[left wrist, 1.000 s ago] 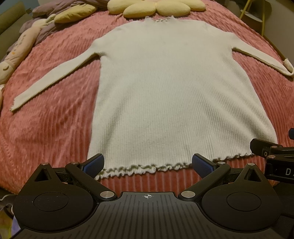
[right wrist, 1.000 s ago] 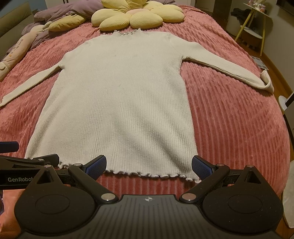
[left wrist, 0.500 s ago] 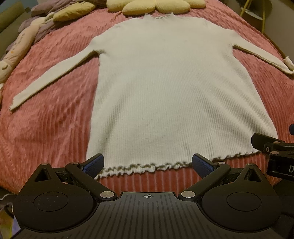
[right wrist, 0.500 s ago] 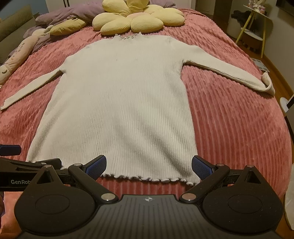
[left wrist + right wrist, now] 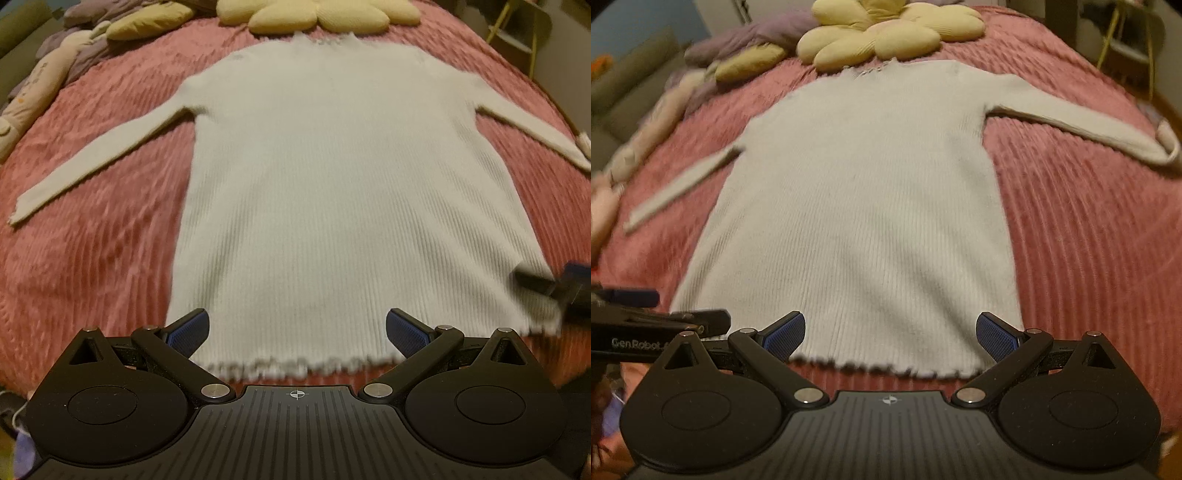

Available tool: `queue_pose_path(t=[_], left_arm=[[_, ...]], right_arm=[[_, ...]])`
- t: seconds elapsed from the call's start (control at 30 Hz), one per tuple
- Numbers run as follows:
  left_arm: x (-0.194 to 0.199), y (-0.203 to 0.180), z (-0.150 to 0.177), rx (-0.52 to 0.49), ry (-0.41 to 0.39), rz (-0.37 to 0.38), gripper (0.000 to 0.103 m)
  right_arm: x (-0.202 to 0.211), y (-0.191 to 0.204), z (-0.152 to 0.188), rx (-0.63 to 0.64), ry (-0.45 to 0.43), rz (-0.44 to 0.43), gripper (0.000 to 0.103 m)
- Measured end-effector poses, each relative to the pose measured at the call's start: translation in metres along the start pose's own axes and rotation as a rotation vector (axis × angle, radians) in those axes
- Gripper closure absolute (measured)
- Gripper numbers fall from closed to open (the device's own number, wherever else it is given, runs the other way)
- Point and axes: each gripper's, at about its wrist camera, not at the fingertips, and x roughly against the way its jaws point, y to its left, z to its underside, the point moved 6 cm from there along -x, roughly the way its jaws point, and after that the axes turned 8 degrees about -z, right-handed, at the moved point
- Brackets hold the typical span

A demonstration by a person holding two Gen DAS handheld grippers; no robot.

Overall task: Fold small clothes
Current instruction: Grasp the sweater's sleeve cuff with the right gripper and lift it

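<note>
A white ribbed long-sleeved sweater [image 5: 343,192] [image 5: 864,206] lies flat on the pink bedspread, both sleeves spread out and the frilled hem nearest me. My left gripper [image 5: 297,328] is open over the hem, left of its middle, with nothing between the fingers. My right gripper [image 5: 890,330] is open over the right part of the hem, also with nothing in it. The right gripper's tip [image 5: 546,284] shows at the sweater's lower right corner in the left wrist view. The left gripper [image 5: 653,325] shows at the lower left corner in the right wrist view.
The pink ribbed bedspread [image 5: 92,240] [image 5: 1089,240] surrounds the sweater. A yellow flower cushion [image 5: 882,37] [image 5: 317,14] lies just beyond the collar. Purple and cream pillows [image 5: 713,70] line the far left. A yellow-legged side table [image 5: 1126,40] stands beyond the bed at right.
Both grippers have moved forward over the hem, so the sweater looks closer and the frames are blurred by motion. Both stay open. The sweater has not moved.
</note>
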Motion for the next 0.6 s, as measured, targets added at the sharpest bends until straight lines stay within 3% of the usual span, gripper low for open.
queue_pose_path(t=[0.07, 0.17, 0.27, 0.4, 0.5, 0.6], left_arm=[[-0.009, 0.002, -0.013, 0.033, -0.024, 0.002, 0.0], [-0.027, 0.004, -0.035, 0.083, -0.054, -0.01, 0.0], [-0.048, 0.002, -0.058, 0.101, -0.08, -0.011, 0.0], [-0.082, 0.0, -0.075, 0.14, -0.059, -0.017, 0.0], [-0.102, -0.001, -0.075, 0.17, -0.011, 0.002, 0.0], [-0.107, 0.0, -0.071, 0.197, -0.033, 0.026, 0.0]], right_arm=[[0.005, -0.027, -0.02, -0.024, -0.111, 0.046, 0.004], [0.019, -0.082, -0.062, -0.014, -0.323, 0.241, 0.004], [0.031, -0.145, -0.1, -0.043, -0.45, 0.44, 0.004], [0.036, -0.226, -0.131, -0.181, -0.508, 0.554, 0.01], [0.026, -0.273, -0.138, -0.271, -0.474, 0.583, 0.027], [0.015, -0.304, -0.138, -0.333, -0.444, 0.584, 0.049]])
